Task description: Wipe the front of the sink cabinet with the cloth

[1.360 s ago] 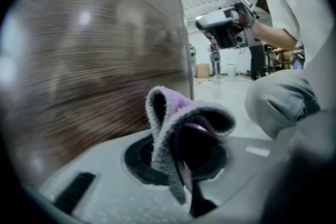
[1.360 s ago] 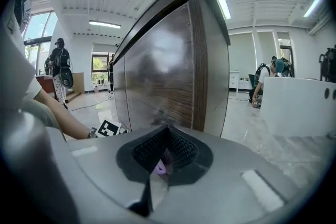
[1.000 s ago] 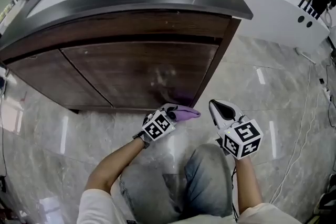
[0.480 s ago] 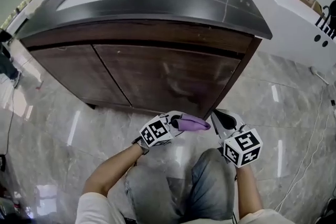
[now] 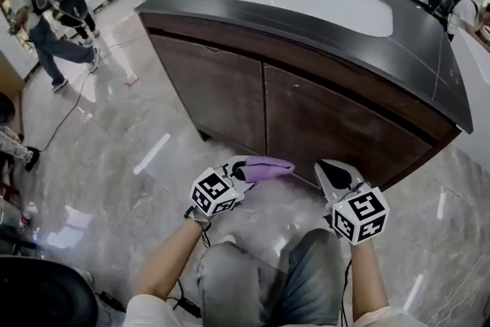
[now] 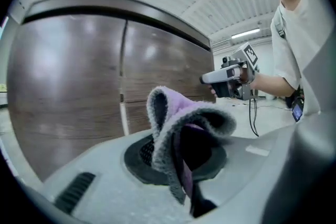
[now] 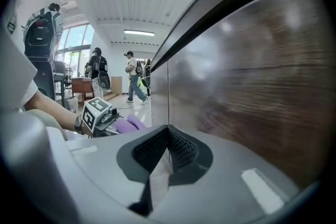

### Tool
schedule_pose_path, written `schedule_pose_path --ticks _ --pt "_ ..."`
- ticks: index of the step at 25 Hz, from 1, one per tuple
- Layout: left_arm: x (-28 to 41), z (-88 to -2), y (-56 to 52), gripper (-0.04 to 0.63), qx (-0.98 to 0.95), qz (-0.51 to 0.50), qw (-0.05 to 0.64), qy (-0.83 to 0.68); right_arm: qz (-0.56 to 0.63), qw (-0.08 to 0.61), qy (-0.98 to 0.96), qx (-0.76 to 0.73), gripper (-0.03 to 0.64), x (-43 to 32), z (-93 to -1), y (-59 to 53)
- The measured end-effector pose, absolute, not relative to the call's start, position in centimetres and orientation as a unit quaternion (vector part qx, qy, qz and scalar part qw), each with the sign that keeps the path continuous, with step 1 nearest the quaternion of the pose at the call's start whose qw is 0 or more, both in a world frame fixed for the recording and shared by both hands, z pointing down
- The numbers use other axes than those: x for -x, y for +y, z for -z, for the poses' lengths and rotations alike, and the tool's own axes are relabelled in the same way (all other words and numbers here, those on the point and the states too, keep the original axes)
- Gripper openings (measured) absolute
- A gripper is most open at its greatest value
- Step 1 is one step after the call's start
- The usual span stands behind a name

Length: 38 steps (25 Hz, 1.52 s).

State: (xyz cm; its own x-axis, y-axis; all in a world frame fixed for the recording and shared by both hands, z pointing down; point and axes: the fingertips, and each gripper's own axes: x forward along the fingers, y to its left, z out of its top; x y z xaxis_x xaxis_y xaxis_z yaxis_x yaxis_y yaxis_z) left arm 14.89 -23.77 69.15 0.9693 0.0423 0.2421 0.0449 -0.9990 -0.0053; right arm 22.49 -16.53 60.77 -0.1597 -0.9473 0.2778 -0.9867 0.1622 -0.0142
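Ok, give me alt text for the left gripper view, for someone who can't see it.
The left gripper is shut on a folded purple cloth, held in front of the dark wooden cabinet doors. The right gripper is visible farther off at right.

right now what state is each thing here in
left tongs, shut on the cloth
cloth, folded over, held just in front of the cabinet's lower edge
right tongs, shut, nothing between them
left cabinet door, shut
right cabinet door, shut
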Motion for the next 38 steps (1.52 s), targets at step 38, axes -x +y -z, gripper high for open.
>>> schedule_pose_path --ticks 38 --pt "12.8 -39.5 -40.6 0.051 0.928 0.072 0.109 0.348 0.016 0.04 -0.883 -0.467 0.006 1.1 -36.5 -36.4"
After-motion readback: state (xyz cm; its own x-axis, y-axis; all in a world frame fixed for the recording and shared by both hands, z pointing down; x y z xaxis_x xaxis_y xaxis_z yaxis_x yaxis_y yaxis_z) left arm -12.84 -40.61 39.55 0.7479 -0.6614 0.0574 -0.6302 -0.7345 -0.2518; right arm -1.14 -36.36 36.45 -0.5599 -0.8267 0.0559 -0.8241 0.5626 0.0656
